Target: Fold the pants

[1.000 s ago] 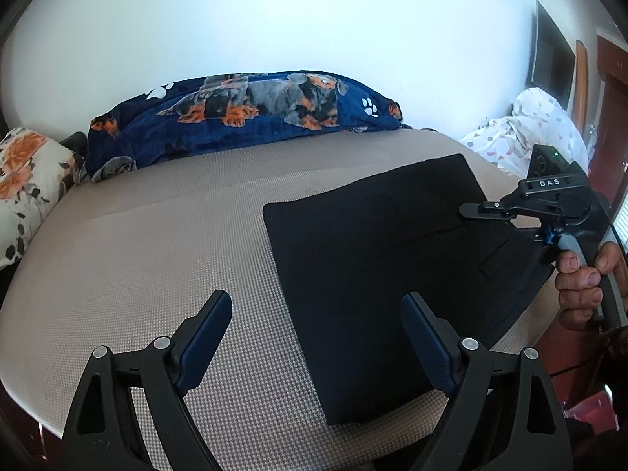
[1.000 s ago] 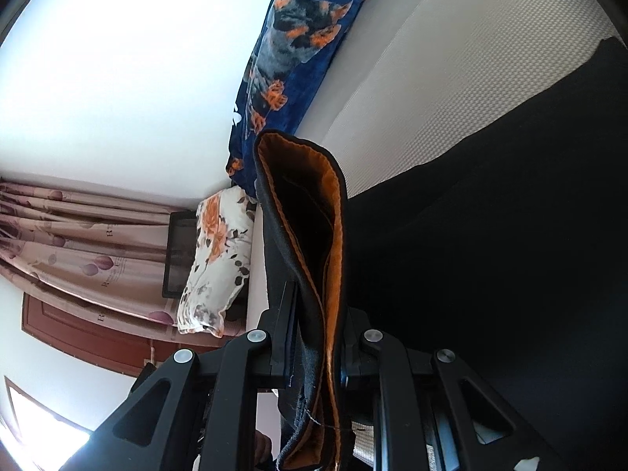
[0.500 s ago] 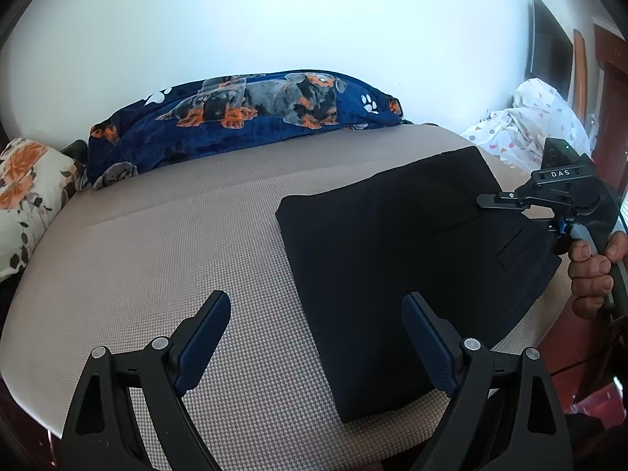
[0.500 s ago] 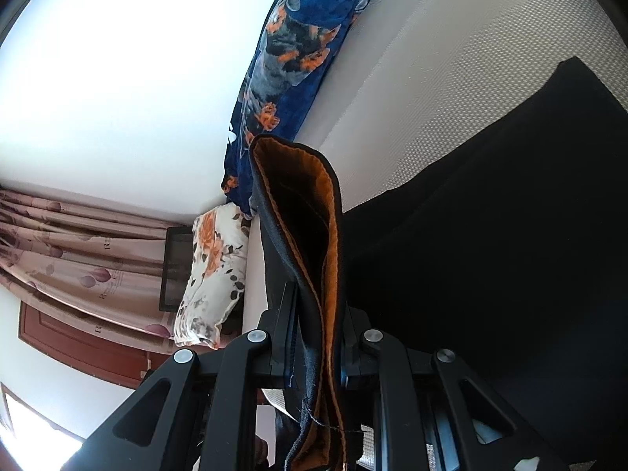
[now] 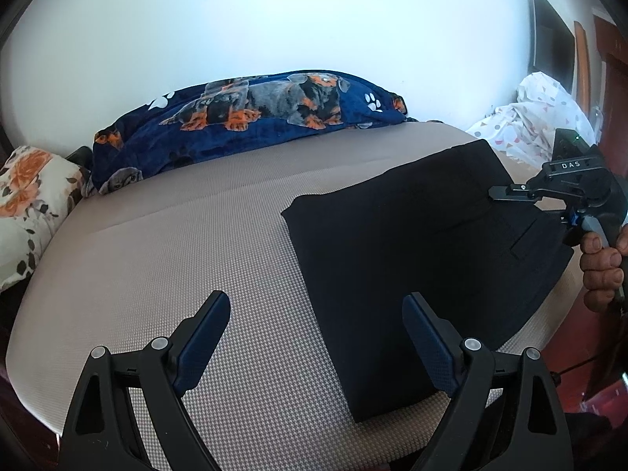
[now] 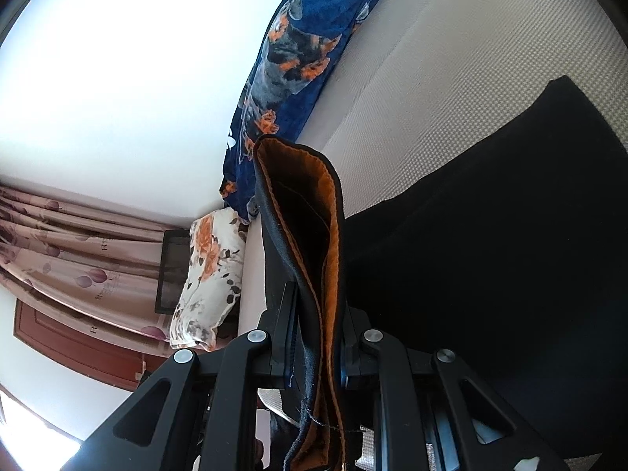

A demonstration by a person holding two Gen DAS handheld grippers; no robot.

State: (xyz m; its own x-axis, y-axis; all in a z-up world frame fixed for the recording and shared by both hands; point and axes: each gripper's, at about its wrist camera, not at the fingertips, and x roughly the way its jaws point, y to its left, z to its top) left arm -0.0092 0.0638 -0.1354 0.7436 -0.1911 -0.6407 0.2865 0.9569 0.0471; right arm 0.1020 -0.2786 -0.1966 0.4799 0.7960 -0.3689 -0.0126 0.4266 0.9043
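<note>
Floral pillow [image 5: 27,200]: seen at 9 o'clock in the left wrist view, at the left end of the bed, well apart from the work.
Dog-print blanket [image 5: 251,117]: bunched along the far edge at 12 o'clock, clear of the garment.
Mattress [image 5: 176,251]: a beige woven surface, bare from 9 o'clock to the centre; room for laying a fold over is judged ample.
Left gripper [image 5: 316,337]: held at 6 o'clock, both blue pads spread wide with nothing between them; the right pad stands over the near left part of the cloth without pressing it.
Pants [image 5: 424,271]: dark, already doubled into a flat rectangle, lying on the right half of the mattress from 2 to 5 o'clock, the near corner close to the front edge.
Right gripper [image 5: 495,192]: at 3 o'clock, clamped on the far right edge of the pants; in its own view the fingers [image 6: 355,353] are closed on a lifted hem with an orange lining [image 6: 310,212].
Hand [image 5: 602,271]: wrapped round the right gripper's handle at 3 o'clock.
Step in hand: judged to be 1 further fold, with the right edge raised.
Advice: the matching near corner is best pinched by the left gripper before both edges are carried across together, so that the layers stay squared and no slack is dragged off the bed's front edge.
</note>
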